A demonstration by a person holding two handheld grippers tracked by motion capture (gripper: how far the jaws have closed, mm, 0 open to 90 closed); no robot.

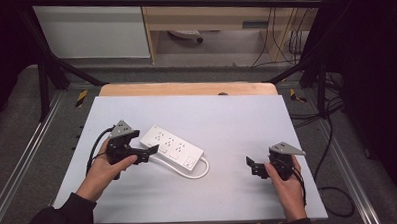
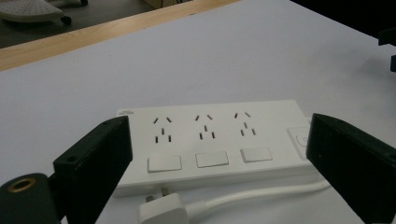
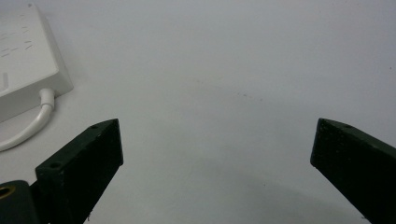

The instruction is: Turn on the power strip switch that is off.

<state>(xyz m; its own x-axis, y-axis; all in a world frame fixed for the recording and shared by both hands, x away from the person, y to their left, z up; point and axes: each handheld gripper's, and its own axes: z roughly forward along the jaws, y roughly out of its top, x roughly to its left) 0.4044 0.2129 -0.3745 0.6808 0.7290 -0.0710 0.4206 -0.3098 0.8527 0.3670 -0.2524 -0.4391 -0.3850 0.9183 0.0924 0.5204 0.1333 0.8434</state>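
The left gripper (image 1: 147, 153), jaws spread wide and empty, hovers just beside the white power strip (image 1: 171, 147) lying mid-table; closing here may snag the plug (image 2: 162, 209) or cord (image 1: 201, 170) and drag the strip askew. The right gripper (image 1: 252, 166) hangs equally wide over bare tabletop (image 1: 236, 115), well apart

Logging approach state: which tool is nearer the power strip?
Left. The left tool is right at the power strip, open, jaws either side of it in its own view. The right tool is open, well off toward the strip's cable end.
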